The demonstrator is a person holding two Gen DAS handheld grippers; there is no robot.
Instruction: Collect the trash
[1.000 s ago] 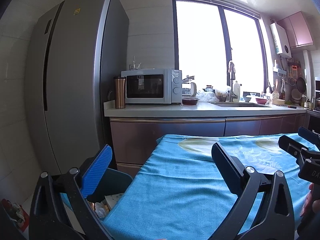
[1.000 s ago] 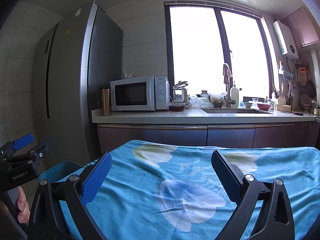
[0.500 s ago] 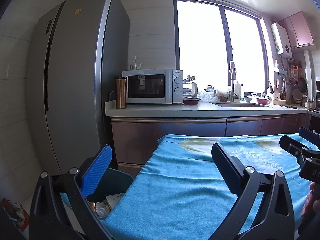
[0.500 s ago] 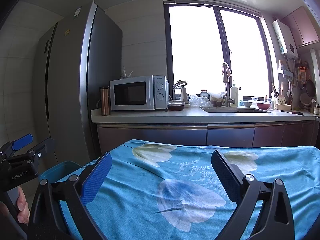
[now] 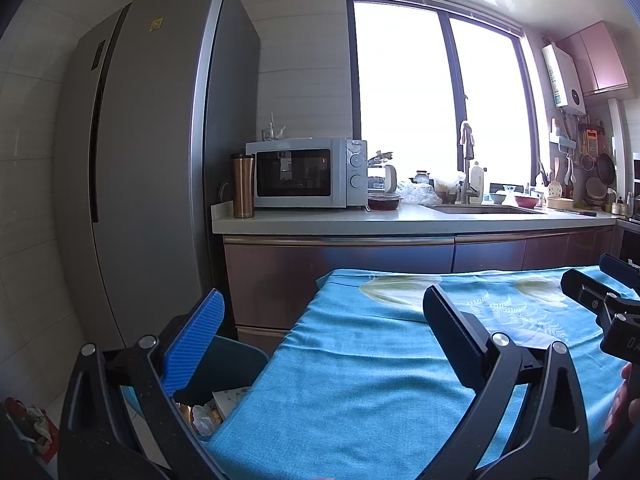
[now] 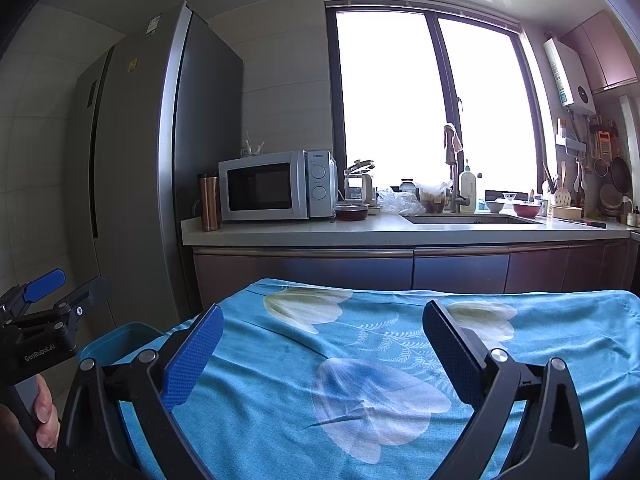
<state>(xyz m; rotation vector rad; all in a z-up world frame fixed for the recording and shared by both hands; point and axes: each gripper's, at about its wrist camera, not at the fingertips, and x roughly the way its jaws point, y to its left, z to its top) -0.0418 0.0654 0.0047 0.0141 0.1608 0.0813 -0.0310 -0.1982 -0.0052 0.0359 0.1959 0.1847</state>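
Left gripper (image 5: 324, 334) — agape over tablecloth (image 5: 360, 380) edge

The tablecloth (image 6: 400, 380) is turquoise with pale flower prints. The bin (image 5: 236, 360) is teal. The gripper pads (image 6: 192, 356) are blue, textured.

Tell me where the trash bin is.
The bin stands on the floor at the table's left edge, in front of the fridge, low left in both views.

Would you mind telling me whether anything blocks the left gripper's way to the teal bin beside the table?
Nothing visible does: the open left gripper hangs just above the teal bin, whose mouth is uncovered beside the blue tablecloth.
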